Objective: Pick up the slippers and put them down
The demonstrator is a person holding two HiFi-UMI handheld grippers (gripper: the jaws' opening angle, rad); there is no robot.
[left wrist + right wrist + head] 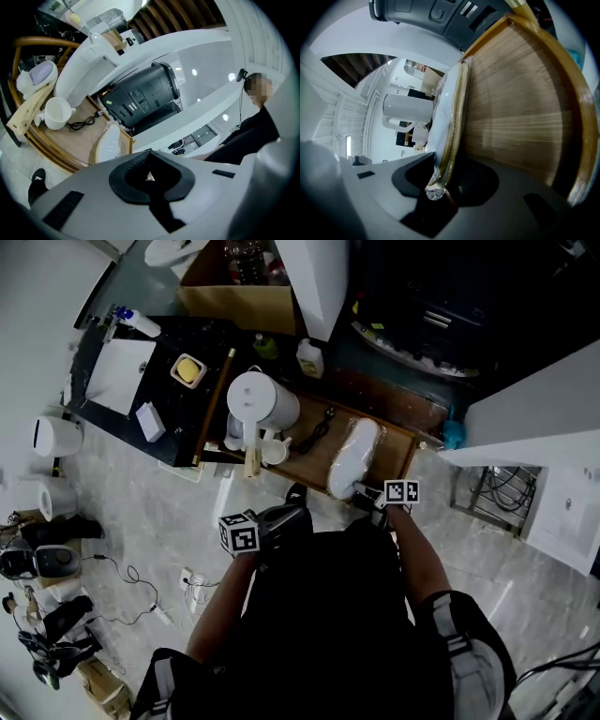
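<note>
We're at the pick-up. The right gripper [373, 498] has its jaws pinching the near end of the flat white slippers sealed in clear plastic wrap [354, 457]. The slippers lie toward the right end of the oblong wooden tray w/ a raised rim [392, 444], heel end at its near edge, toes toward the far edge. In the right gripper view the slippers [449, 117] run edge-on away from the pads, w/ a crinkled tail of wrap bunched right at the jaw mouth. We judge the bite is shallow and partly on film, not sole. To do this well we'd seat the pads firmly on the sole itself, b/c the wrap looks slick and could slide or tear. Then lift straight up till the near rim is cleared, no dragging over it. The slippers are long and held at one end only, so we expect droop; slow move, wrist kept steady. The black coiled cable [314, 432] and white ceramic mug [274, 448] sit just left of the slippers on the tray, so we'd avoid swinging that way. The left gripper [281, 519] has its jaws pressed together on nothing and hangs just before the tray's near edge, left of the slippers. It's best kept clear, or brought under the toe end if sag gets bad. Put down flat, and let go only once the slippers rest fully.
</note>
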